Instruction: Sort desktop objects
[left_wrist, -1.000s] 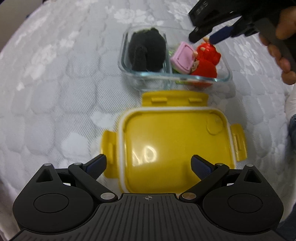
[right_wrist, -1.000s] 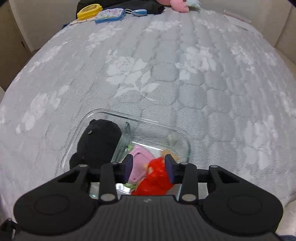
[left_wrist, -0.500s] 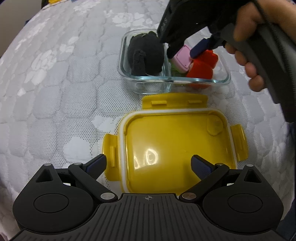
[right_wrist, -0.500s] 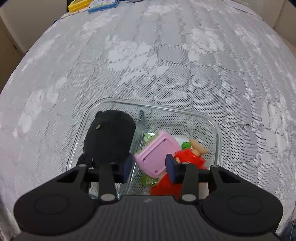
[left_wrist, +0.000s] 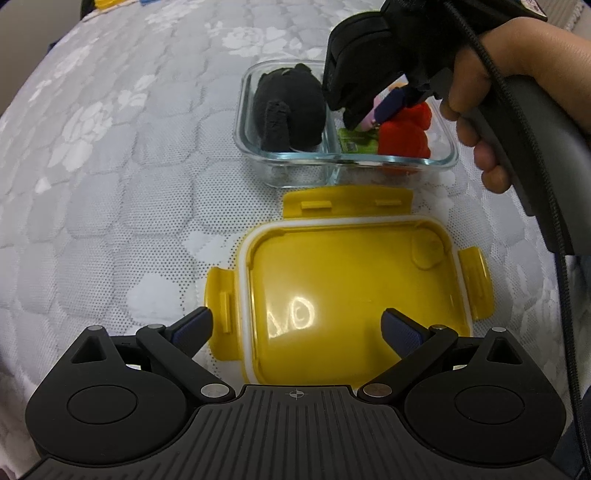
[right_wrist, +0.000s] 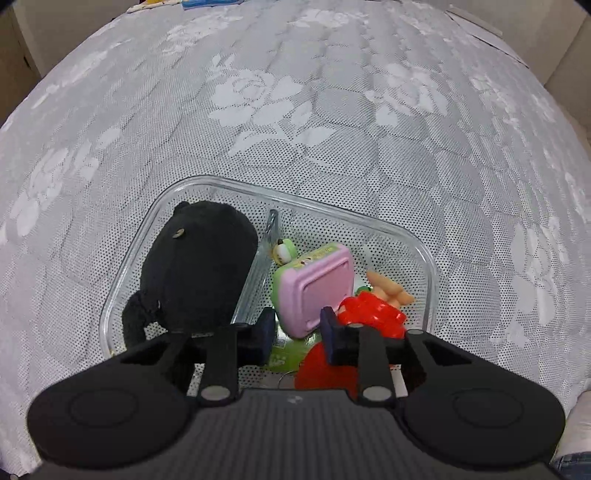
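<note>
Right gripper (right_wrist: 298, 332) part-open, straddling but not yet pinching pink case (right_wrist: 316, 291) in box (right_wrist: 430, 273) right cell, at 3 o'clock from black plush (right_wrist: 199, 266); likely light, rigid, slick — best pinched across side edges; left gripper (left_wrist: 295, 328) wide apart over lid (left_wrist: 351, 295).

The left claw (left_wrist: 295, 325) hangs wide open over a yellow lid (left_wrist: 351, 291) lying on the white floral cloth (left_wrist: 110, 166). Just beyond stands a glass container (left_wrist: 280, 170): a black plush (left_wrist: 288, 107) fills its left compartment, a red toy (left_wrist: 404, 133) its right. The right claw (left_wrist: 376, 110) reaches into the right compartment, held by a hand (left_wrist: 517, 70).
</note>
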